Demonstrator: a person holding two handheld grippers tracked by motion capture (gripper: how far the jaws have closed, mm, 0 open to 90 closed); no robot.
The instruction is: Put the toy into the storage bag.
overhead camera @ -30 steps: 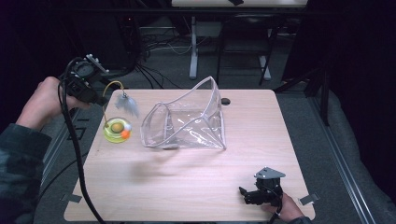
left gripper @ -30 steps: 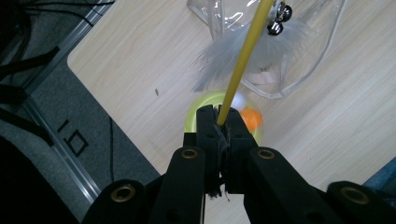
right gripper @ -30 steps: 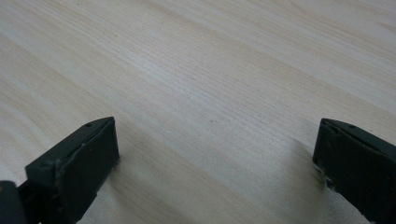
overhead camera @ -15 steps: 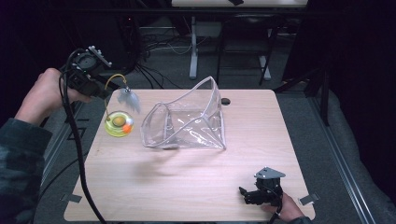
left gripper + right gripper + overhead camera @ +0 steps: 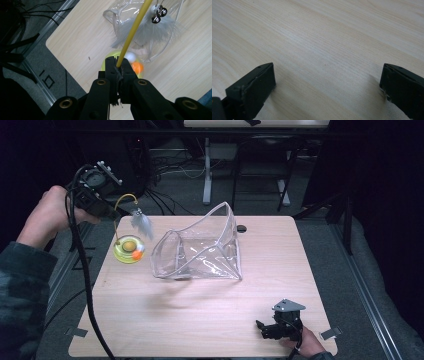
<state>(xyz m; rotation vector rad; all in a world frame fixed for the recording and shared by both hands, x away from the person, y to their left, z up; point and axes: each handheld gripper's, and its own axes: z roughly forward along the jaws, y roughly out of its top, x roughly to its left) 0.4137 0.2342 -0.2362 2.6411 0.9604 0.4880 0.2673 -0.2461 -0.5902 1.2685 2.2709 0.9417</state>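
Note:
A cat toy stands at the table's left: a yellow-green dish (image 5: pixel 128 249) with a white ball (image 5: pixel 130 56) and an orange ball (image 5: pixel 137 67), and a thin yellow wand (image 5: pixel 133 30) arching up to a grey feather (image 5: pixel 141 222) with two small bells (image 5: pixel 158 13). My left gripper (image 5: pixel 111 212) is shut on the wand low down, above the dish (image 5: pixel 105 63). I cannot tell whether the dish touches the table. A clear plastic pouch (image 5: pixel 200 250) lies in the middle, mouth toward the toy. My right gripper (image 5: pixel 262 327) rests open on bare wood (image 5: pixel 327 82) at the front right.
A small black round thing (image 5: pixel 242 228) sits at the table's far edge behind the pouch. Grey tape tabs mark the front corners (image 5: pixel 76 332) (image 5: pixel 330 333). The left gripper's cable (image 5: pixel 85 285) hangs past the left edge. Bare wood (image 5: pixel 190 315) lies in front of the pouch.
The left gripper has risen and shifted a little right and away, taking the toy with it; dish and feather now sit closer to the pouch. The right gripper has not moved.

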